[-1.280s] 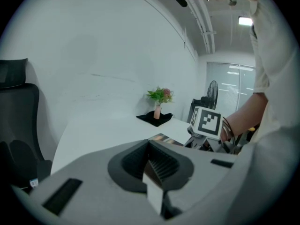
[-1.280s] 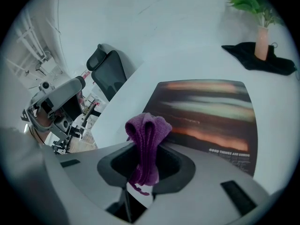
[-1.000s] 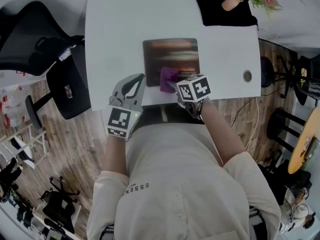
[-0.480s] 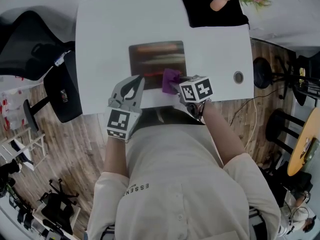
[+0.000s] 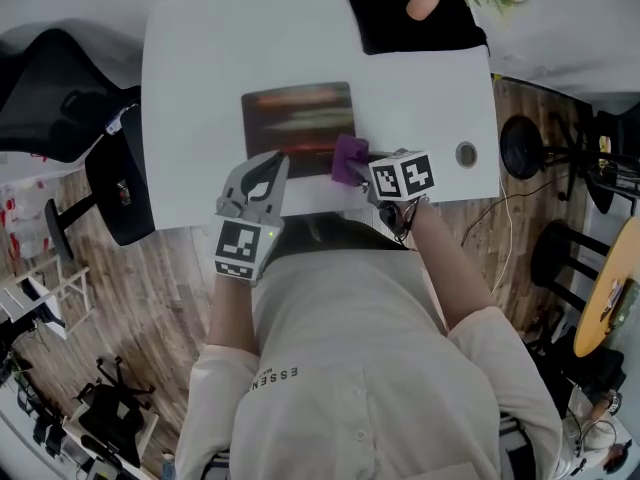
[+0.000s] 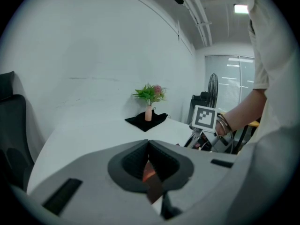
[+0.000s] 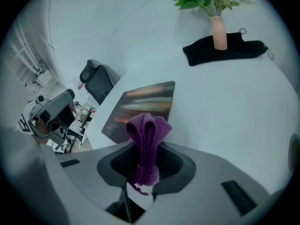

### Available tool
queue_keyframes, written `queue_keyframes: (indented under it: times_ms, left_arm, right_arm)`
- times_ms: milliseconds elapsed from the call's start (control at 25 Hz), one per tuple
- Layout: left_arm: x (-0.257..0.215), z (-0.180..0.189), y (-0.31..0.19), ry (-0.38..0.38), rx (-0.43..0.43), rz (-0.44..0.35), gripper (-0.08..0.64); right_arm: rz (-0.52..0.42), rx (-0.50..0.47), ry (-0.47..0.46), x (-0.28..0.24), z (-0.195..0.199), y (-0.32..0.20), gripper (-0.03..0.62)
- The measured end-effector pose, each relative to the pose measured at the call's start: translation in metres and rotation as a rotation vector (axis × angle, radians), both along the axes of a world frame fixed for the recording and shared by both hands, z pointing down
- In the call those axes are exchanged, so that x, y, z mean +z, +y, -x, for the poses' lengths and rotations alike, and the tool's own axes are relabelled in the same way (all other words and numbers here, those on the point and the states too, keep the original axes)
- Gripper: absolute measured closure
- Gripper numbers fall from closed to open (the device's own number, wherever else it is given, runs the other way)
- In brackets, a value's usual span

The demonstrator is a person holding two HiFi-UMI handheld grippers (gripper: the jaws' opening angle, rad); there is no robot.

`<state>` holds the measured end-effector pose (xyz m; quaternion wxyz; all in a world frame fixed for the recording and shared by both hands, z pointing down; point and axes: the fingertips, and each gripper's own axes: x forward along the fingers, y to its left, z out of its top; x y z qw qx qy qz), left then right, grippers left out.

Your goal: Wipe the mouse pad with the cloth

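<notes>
Left gripper [image 5: 265, 171] clamps the mouse pad [image 5: 297, 118] corner, likely steadying it; right gripper [image 7: 146, 170] pinches the purple cloth [image 7: 147, 130] for wiping.

The head camera looks from high up, almost straight down, over the person's shoulders onto the white table [image 5: 200, 88]. The camera on the left gripper [image 5: 268, 165] sits low, close behind its jaws. It looks flat across the table to the far wall. The camera on the right gripper [image 5: 356, 171] sits just as close, right behind the purple cloth [image 7: 146, 139], but tips down over the mouse pad [image 7: 140, 108]. All three see the vase [image 6: 148, 112] at the table's far right, and the left one also catches the right gripper's marker cube [image 6: 205, 117].
</notes>
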<state>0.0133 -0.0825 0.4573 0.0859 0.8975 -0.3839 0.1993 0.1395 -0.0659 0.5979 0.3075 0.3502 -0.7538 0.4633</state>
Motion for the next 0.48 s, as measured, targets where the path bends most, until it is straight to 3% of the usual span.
queue_keyframes:
  times_ms: [480]
  left_arm:
    - [-0.016, -0.017, 0.006, -0.002, -0.004, -0.044, 0.558]
  right_arm:
    - [-0.016, 0.030, 0.076, -0.003, -0.046, 0.005, 0.488]
